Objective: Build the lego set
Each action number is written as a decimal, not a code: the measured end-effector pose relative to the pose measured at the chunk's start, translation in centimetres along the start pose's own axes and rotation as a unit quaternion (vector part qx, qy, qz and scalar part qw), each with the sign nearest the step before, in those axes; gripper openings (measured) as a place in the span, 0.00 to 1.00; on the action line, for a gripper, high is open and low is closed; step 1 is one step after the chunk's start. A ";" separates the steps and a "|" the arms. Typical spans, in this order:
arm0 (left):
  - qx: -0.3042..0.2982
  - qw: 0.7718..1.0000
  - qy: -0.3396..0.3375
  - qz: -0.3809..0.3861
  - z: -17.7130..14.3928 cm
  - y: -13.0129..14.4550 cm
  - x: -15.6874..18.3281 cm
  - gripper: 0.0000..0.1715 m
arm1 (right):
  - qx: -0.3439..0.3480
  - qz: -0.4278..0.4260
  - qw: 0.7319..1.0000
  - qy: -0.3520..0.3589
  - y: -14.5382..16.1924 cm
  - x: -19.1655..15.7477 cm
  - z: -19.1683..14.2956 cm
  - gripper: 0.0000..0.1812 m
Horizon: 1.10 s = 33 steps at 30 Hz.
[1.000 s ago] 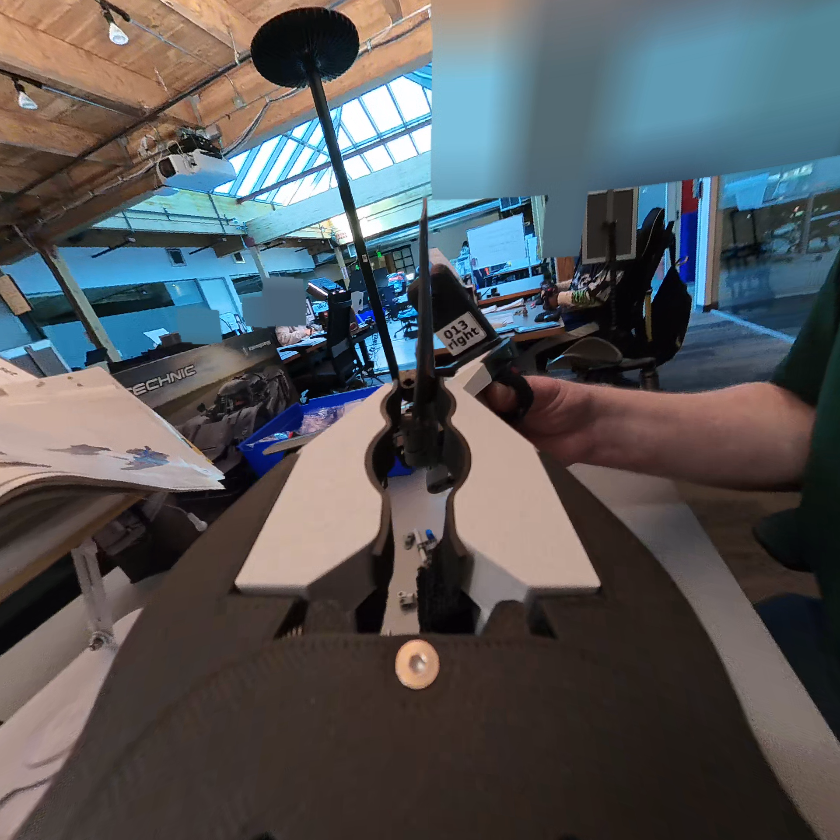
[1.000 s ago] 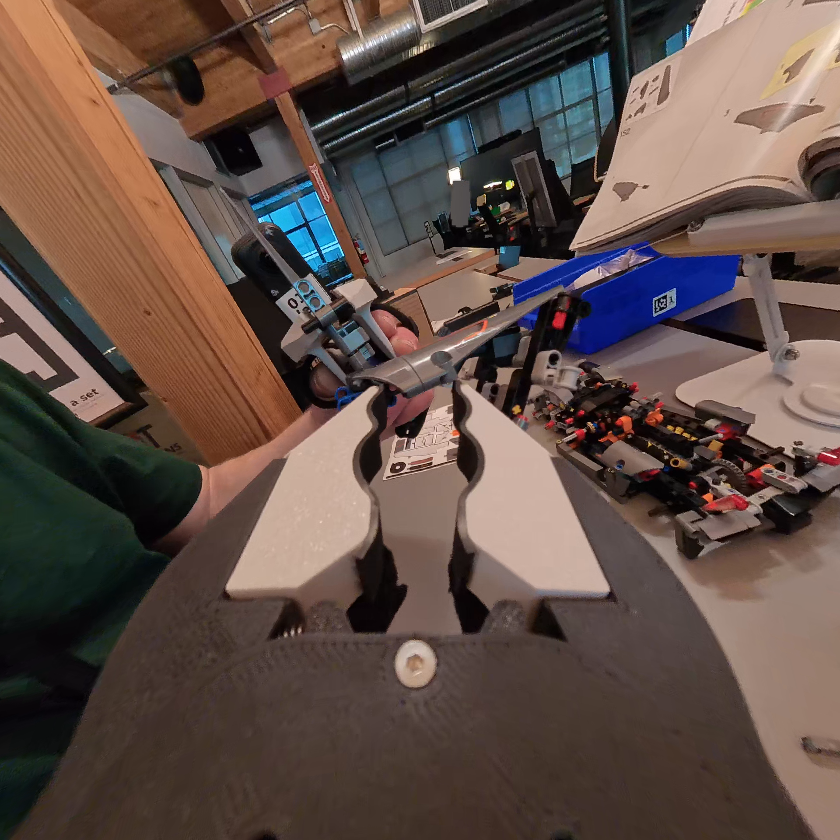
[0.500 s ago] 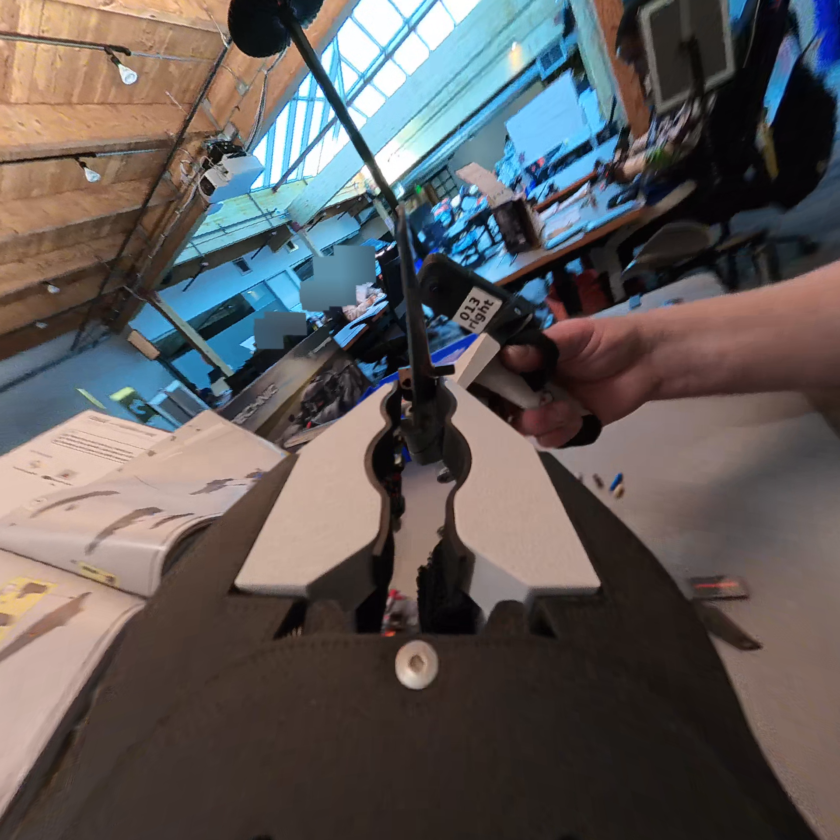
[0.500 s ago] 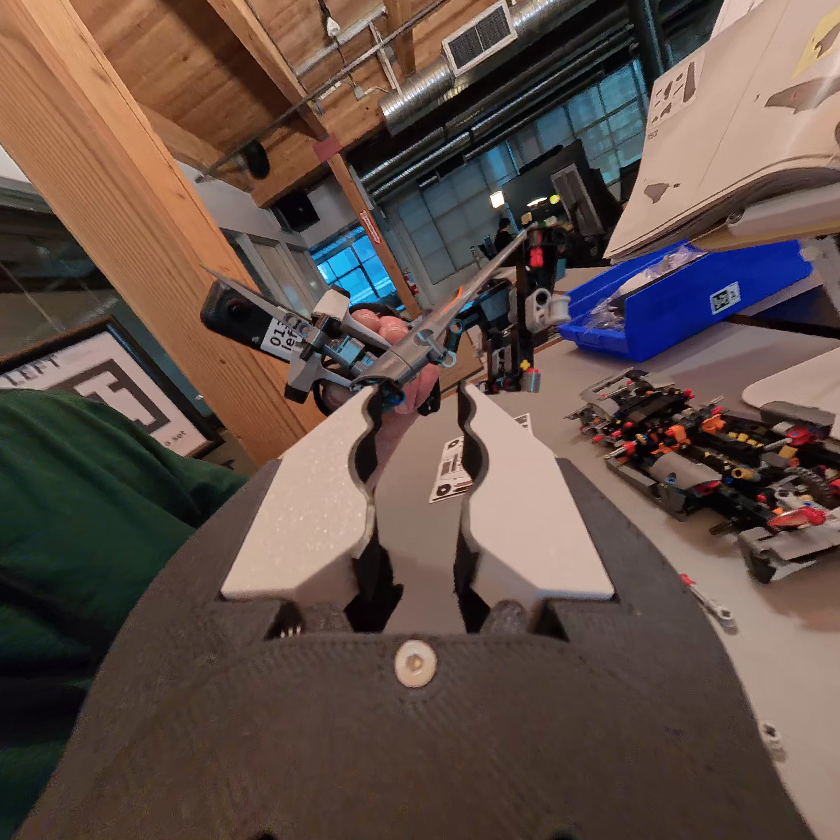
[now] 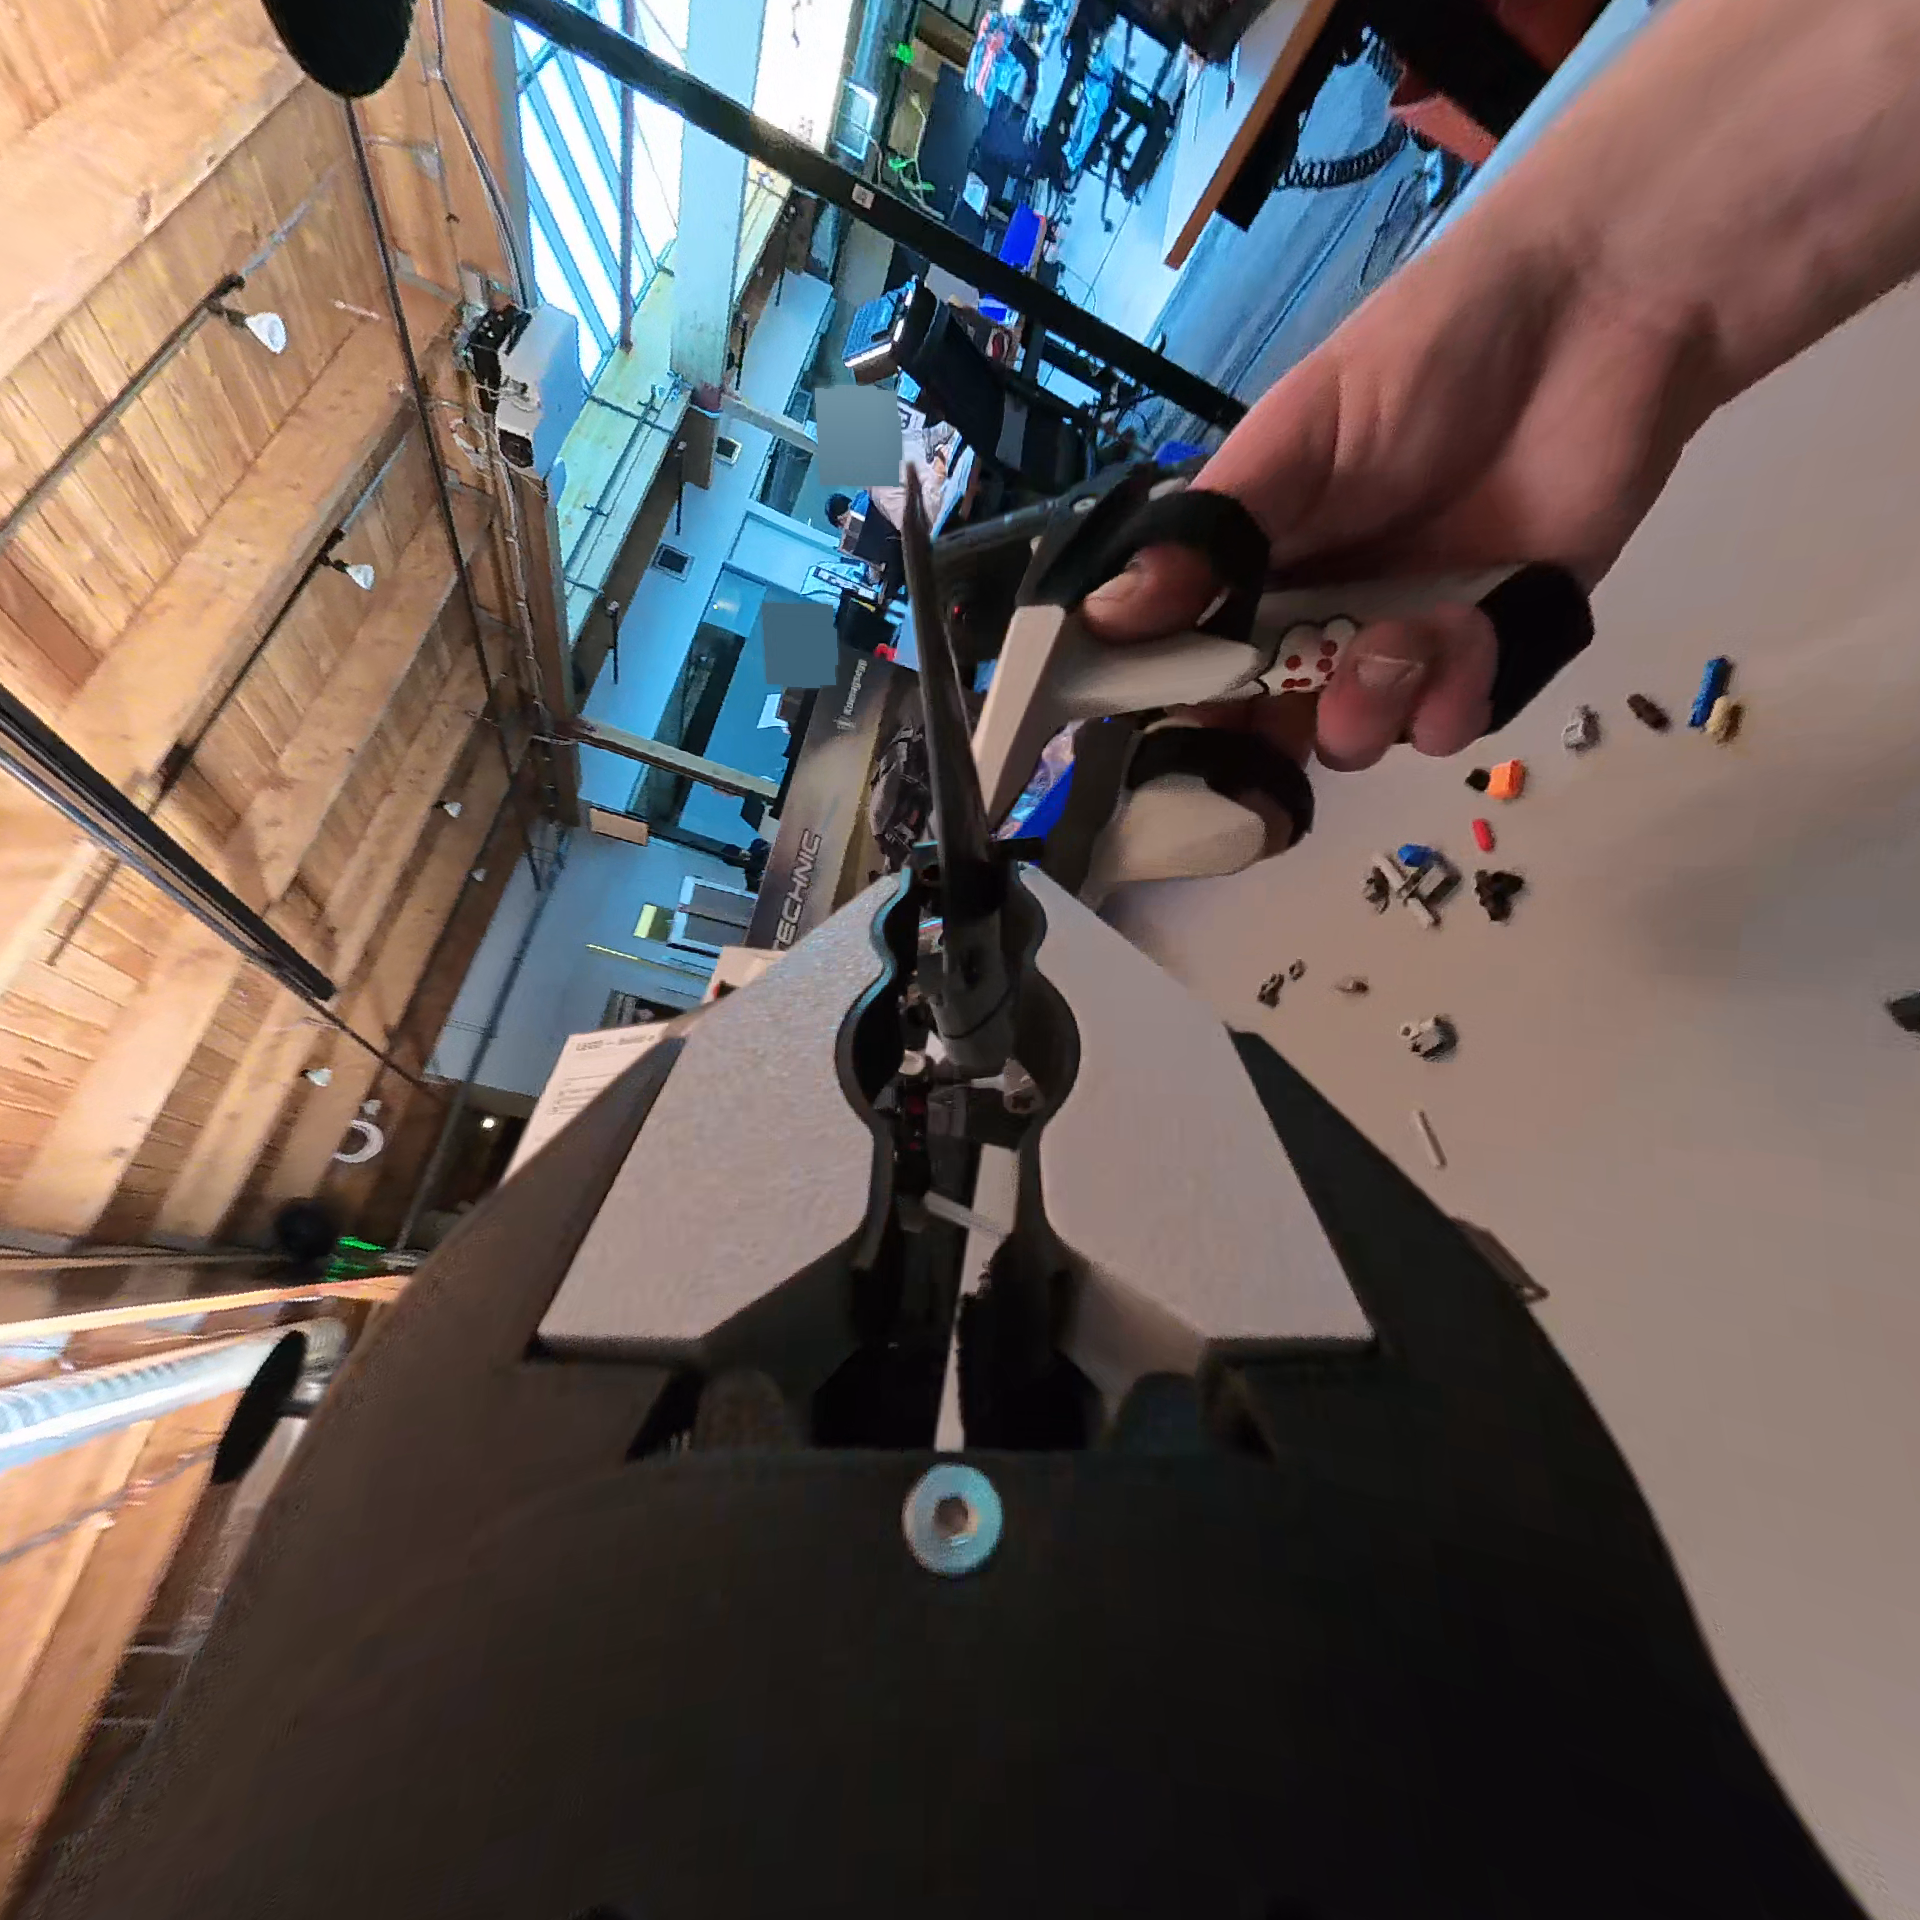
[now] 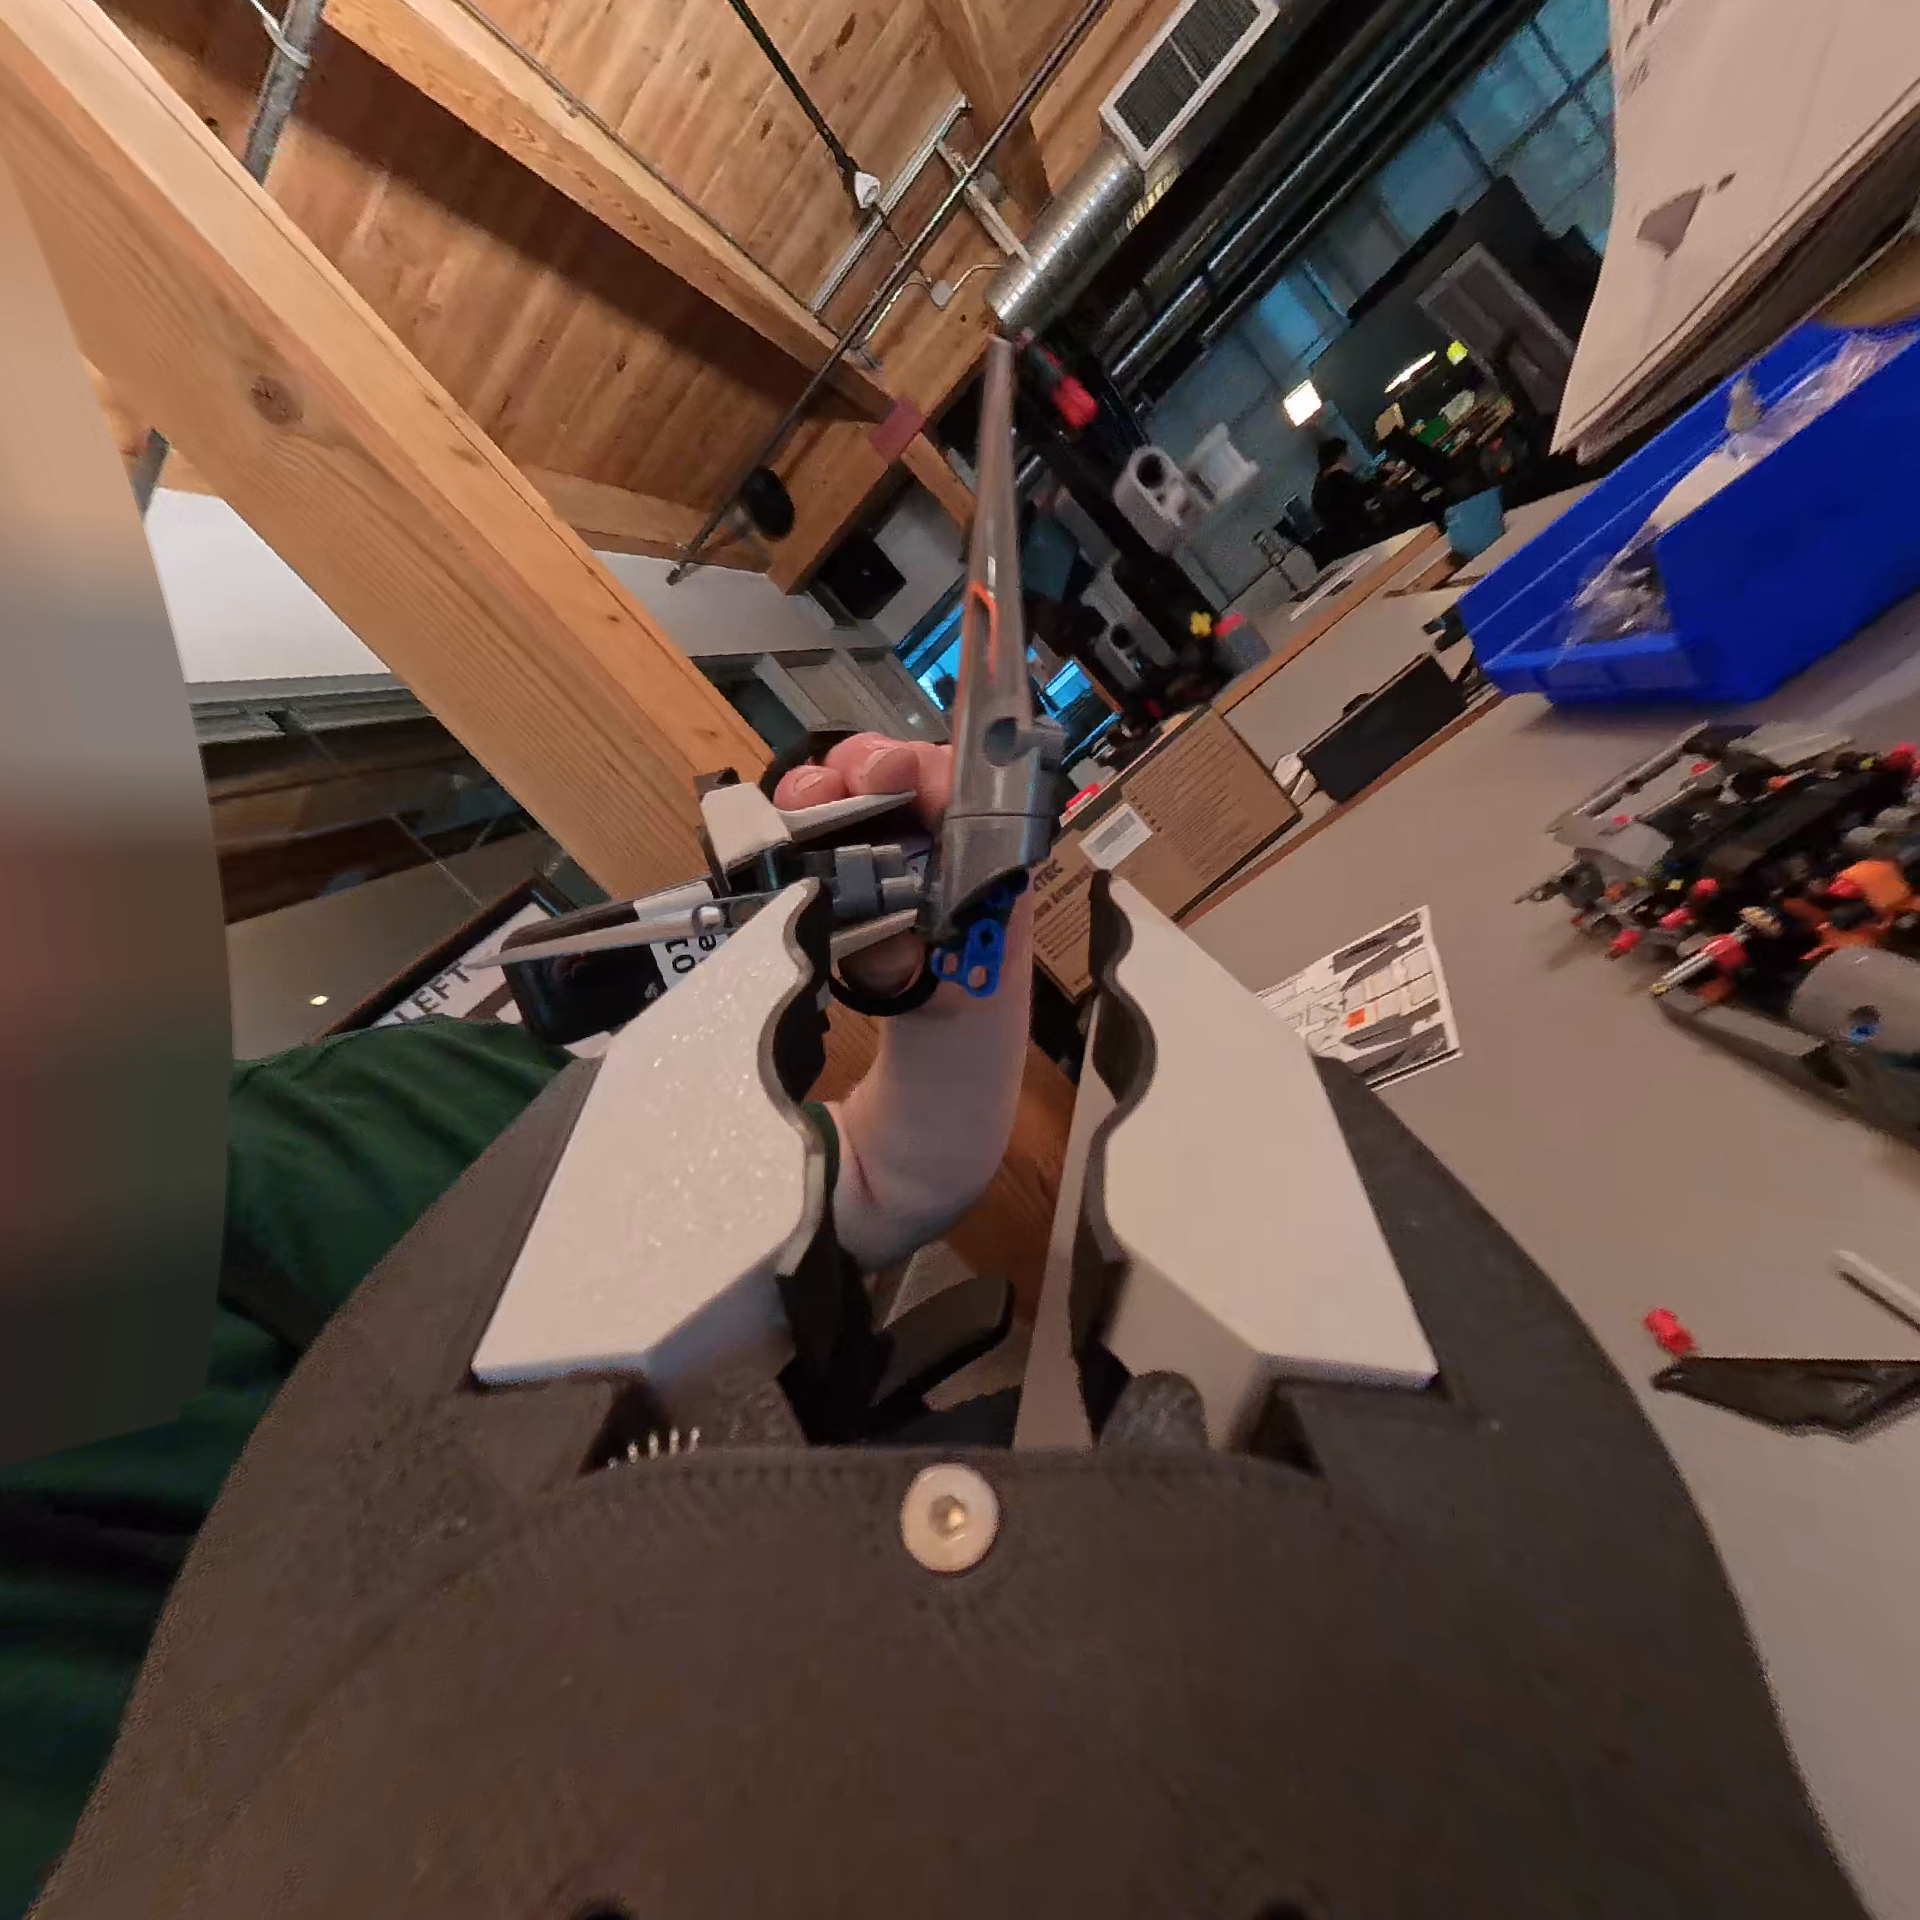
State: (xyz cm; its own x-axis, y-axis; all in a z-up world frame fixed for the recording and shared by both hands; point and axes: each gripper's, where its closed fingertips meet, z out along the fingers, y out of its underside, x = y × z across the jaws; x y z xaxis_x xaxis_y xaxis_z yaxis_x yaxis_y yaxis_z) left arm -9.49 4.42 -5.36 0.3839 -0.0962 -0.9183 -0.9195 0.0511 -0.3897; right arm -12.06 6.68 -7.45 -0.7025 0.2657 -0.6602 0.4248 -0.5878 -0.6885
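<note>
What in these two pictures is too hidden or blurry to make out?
- Left wrist view: the grey lego piece's lower end, hidden between the left tongs.
- Left wrist view: loose lego bits, too small to identify.
- Right wrist view: car chassis, motion-blurred and cut off by the edge.

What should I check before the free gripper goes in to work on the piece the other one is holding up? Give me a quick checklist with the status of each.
1. Left gripper shut on the grey lego assembly: ok, fingers closed around its base.
2. Right gripper free and open: ok, jaws apart with nothing between them.
3. Assembly clear of the table: ok, held up in the air, its long panel pointing upward.
4. Blue connector at the assembly's lower end reachable: ok, exposed just ahead of the right gripper.
5. Grip firm enough to push against: cannot tell.
6. Loose parts within reach on the table: ok, scattered near the right gripper.
</note>
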 end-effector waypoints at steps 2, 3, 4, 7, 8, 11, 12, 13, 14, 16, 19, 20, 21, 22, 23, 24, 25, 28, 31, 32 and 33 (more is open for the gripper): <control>0.001 1.000 -0.003 0.015 0.2 -0.3 0.1 0.08 | -0.005 0.024 1.000 -0.006 0.5 0.4 0.4 0.28; 0.001 1.000 -0.004 0.021 0.3 -0.3 0.2 0.08 | -0.001 0.033 0.999 -0.019 0.5 0.2 0.6 0.28; -0.002 1.000 -0.002 0.031 0.4 -0.3 0.4 0.08 | 0.004 0.039 0.999 -0.037 0.4 -0.2 0.8 0.27; -0.004 0.998 0.008 0.056 0.9 -0.5 1.2 0.08 | 0.004 0.031 0.998 -0.052 0.5 -0.6 1.2 0.18; 0.001 0.998 0.009 0.057 0.9 -0.7 1.4 0.08 | 0.010 0.031 0.998 -0.054 0.4 -0.5 1.3 0.13; 0.003 0.998 -0.002 0.067 0.9 -0.7 1.1 0.07 | 0.038 0.033 0.997 -0.066 -0.1 -0.1 1.0 0.08; 0.000 0.997 -0.002 0.072 1.0 -0.5 1.2 0.08 | 0.040 0.032 0.997 -0.065 0.0 0.1 1.1 0.08; -0.003 0.997 -0.003 0.076 1.0 -0.3 1.2 0.08 | 0.045 0.029 0.997 -0.062 -0.1 0.3 1.1 0.07; -0.004 0.997 -0.006 0.075 1.1 -0.1 1.3 0.07 | 0.050 0.026 0.997 -0.060 -0.2 0.5 1.1 0.07; -0.002 0.998 -0.017 0.061 1.1 0.1 1.1 0.07 | 0.058 0.021 0.996 -0.063 -0.5 0.6 1.1 0.07; -0.006 0.999 -0.032 0.040 0.9 0.6 0.9 0.13 | 0.080 0.017 0.995 -0.063 -1.3 1.1 0.9 0.07; -0.006 0.999 -0.033 0.024 0.9 0.8 0.8 0.17 | 0.087 0.016 0.994 -0.063 -1.6 1.3 0.8 0.07; -0.006 0.999 -0.038 0.002 0.8 1.0 0.7 0.19 | 0.092 0.012 0.994 -0.059 -1.8 1.5 0.7 0.07; 0.000 0.999 -0.038 -0.032 0.5 1.1 0.6 0.22 | 0.093 0.006 0.994 -0.055 -1.9 1.7 0.7 0.07; 0.008 0.997 -0.034 -0.075 0.3 1.2 0.5 0.24 | 0.094 -0.002 0.994 -0.049 -2.1 1.8 0.7 0.07; 0.010 0.992 -0.031 -0.122 0.2 1.5 0.5 0.27 | 0.097 -0.011 0.994 -0.043 -2.3 2.0 0.6 0.07; 0.011 0.985 -0.032 -0.166 0.0 1.7 0.4 0.31 | 0.100 -0.023 0.994 -0.033 -2.5 2.2 0.5 0.07; 0.031 0.950 -0.038 -0.308 -0.8 2.3 -0.1 0.31 | 0.108 -0.078 0.991 0.010 -3.4 2.7 0.2 0.08; 0.051 0.908 -0.050 -0.413 -1.3 3.0 -0.8 0.32 | 0.117 -0.143 0.981 0.066 -4.5 3.1 -0.3 0.08; 0.052 0.895 -0.054 -0.440 -1.4 3.4 -1.0 0.32 | 0.120 -0.167 0.975 0.084 -4.8 3.1 -0.5 0.08; 0.051 0.885 -0.055 -0.459 -1.3 3.8 -1.1 0.33 | 0.123 -0.187 0.969 0.101 -5.2 3.2 -0.7 0.08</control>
State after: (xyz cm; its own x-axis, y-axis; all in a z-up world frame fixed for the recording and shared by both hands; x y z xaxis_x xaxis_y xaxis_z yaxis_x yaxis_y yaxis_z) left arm -13.55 3.43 -5.78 0.9767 -0.0468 -0.2094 -0.2045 0.0925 -0.9745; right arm -16.10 11.11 -6.19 -0.6440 0.6254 -0.4406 -0.0044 -0.5790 -0.8153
